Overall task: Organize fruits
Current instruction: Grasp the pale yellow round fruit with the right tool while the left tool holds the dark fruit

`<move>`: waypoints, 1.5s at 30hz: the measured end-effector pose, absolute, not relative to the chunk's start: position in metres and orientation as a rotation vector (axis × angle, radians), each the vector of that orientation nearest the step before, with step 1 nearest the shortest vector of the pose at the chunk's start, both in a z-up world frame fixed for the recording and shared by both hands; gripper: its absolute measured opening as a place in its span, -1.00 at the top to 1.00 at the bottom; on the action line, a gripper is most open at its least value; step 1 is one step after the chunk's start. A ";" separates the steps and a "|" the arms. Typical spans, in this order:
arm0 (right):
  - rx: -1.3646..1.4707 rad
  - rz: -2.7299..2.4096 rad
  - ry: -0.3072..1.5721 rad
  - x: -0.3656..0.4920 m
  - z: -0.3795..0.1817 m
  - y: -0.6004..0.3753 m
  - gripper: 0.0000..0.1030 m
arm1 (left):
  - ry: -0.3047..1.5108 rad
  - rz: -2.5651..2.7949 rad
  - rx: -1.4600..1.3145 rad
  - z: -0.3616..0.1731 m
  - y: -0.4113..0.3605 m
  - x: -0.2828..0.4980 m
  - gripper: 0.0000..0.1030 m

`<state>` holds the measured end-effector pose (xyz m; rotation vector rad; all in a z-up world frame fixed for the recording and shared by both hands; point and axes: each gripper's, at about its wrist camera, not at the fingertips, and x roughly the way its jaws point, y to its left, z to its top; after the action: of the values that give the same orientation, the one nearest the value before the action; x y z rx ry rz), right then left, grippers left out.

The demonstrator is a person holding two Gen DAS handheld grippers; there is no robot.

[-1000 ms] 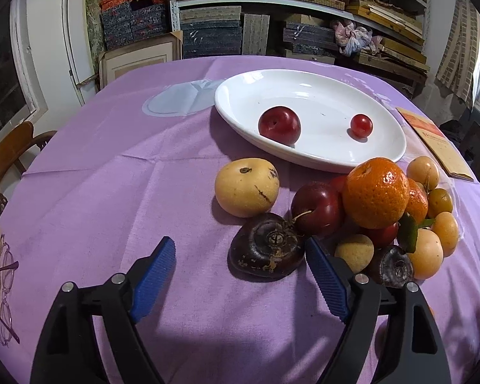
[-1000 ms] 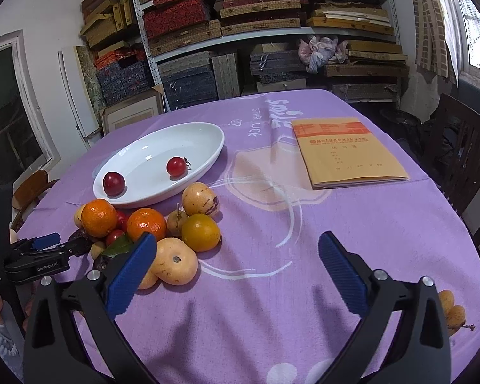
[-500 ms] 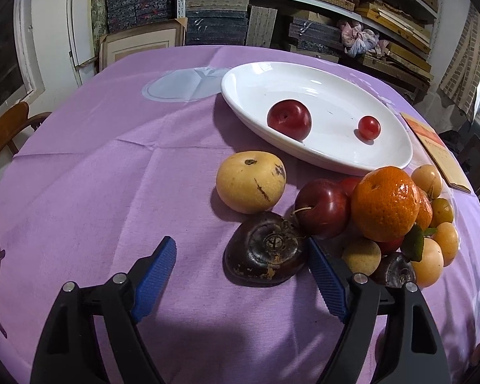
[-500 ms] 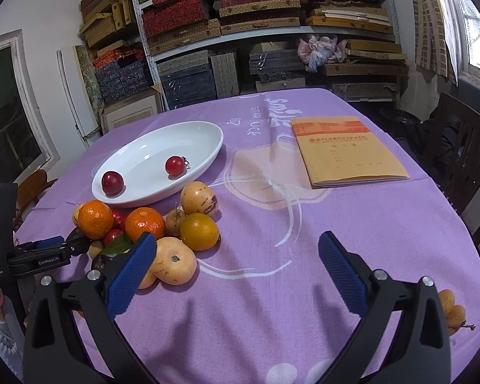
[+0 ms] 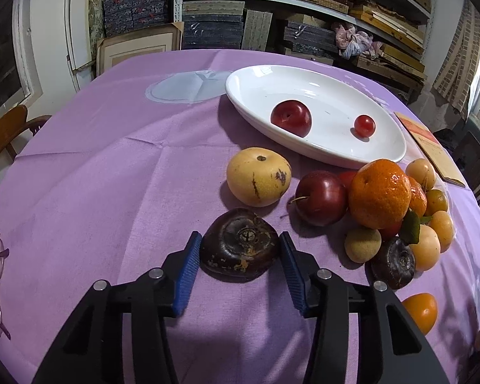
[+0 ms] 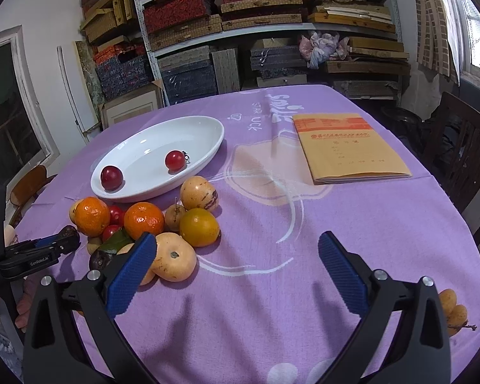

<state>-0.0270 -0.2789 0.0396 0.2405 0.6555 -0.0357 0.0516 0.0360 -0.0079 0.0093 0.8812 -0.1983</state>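
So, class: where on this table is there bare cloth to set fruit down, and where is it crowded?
Free: the purple cloth left of the white dish, and the stretch between the fruit pile and the yellow booklet. Inside the dish is mostly bare. Crowded: just below the dish's near rim.

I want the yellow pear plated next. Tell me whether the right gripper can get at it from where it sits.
Probably not directly: the right gripper is open, but the oranges and other piled fruit stand between it and the yellow pear.
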 end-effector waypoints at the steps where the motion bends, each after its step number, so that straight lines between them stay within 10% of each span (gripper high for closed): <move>1: 0.234 -0.032 0.659 -0.027 0.039 -0.277 -0.92 | 0.881 -0.197 0.001 -0.008 0.038 0.051 0.03; 16: 0.035 0.067 0.724 -0.015 0.028 -0.232 -0.92 | 0.879 -0.122 -0.012 -0.005 0.054 0.047 0.03; 18: -0.007 0.063 0.738 -0.010 0.026 -0.225 -0.80 | 0.880 -0.119 -0.006 -0.005 0.054 0.047 0.03; 20: -0.012 0.081 0.781 -0.002 0.020 -0.220 -0.25 | 0.880 -0.118 -0.005 -0.005 0.054 0.047 0.03; 45: 0.268 0.204 0.876 0.022 0.006 -0.241 0.15 | 0.882 -0.116 0.001 -0.006 0.051 0.047 0.03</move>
<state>0.0217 -0.2409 0.0065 0.2681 0.8761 0.2041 0.0475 0.0514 -0.0058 0.0008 0.8819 -0.1155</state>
